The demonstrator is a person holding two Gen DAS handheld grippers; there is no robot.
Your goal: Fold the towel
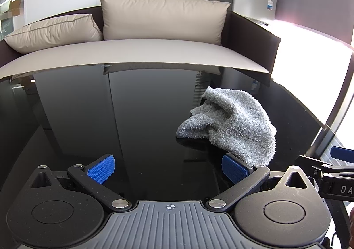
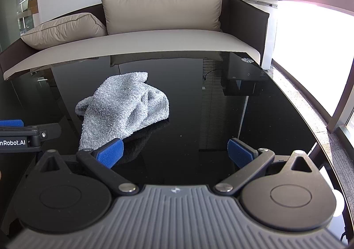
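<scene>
Crumpled grey terry towel (image 1: 232, 125) heaped on glossy black surface (image 1: 110, 116); I hold left tongs (image 1: 168, 168) and right tongs (image 2: 176, 152) wide, flanking it, ready to find corners.

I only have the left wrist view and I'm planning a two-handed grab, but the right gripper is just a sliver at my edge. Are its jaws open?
Observer: Yes. The right gripper has its jaws wide open with nothing between them.
Operator: Where is the towel relative to it?
Observer: The towel lies crumpled ahead and to its left. The near edge disappears behind the gripper's left blue pad.
Operator: What's on the towel's right side?
Observer: Only glossy black table, out to a round metal disc at the far right corner.
</scene>
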